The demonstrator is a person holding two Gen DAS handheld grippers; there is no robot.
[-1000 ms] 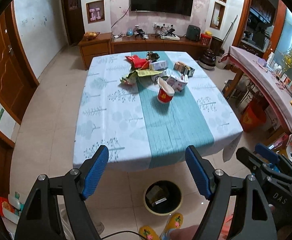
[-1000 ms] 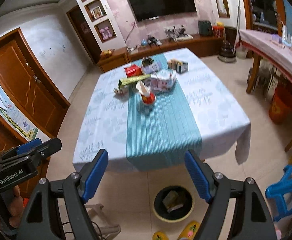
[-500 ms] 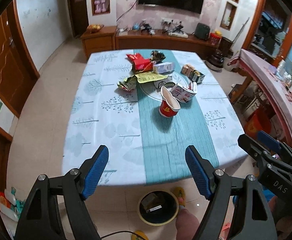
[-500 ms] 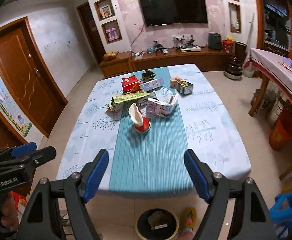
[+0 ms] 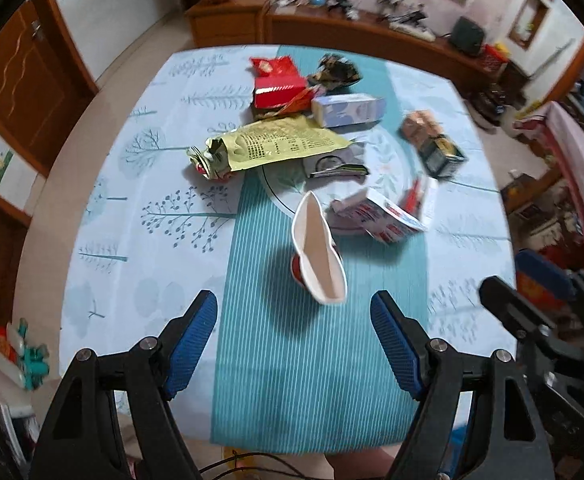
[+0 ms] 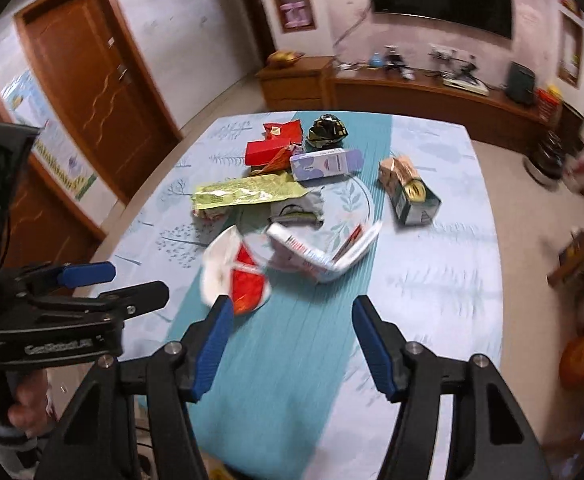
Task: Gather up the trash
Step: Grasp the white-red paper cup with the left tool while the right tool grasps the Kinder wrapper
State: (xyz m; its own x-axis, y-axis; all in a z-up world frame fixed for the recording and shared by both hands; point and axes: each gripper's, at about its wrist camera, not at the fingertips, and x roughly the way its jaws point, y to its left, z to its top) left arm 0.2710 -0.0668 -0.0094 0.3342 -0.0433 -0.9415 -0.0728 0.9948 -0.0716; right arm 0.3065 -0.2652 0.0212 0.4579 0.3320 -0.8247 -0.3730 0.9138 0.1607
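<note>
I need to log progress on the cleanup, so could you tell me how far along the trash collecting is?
Done: nothing visibly cleared; no bin shows now. In hand: nothing. The left claw is open over the table runner, just short of the squashed paper cup; the right claw is closing on nothing. Left: the cup, green wrapper, red box, pale carton and other packaging.

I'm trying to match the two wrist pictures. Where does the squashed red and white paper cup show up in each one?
Left wrist view: the paper cup stands at the centre, on the teal runner, just beyond the open left gripper.
Right wrist view: the cup is left of centre, right by the left fingertip.
Shared landmark: the yellow-green wrapper lies beyond the cup in both.
</note>
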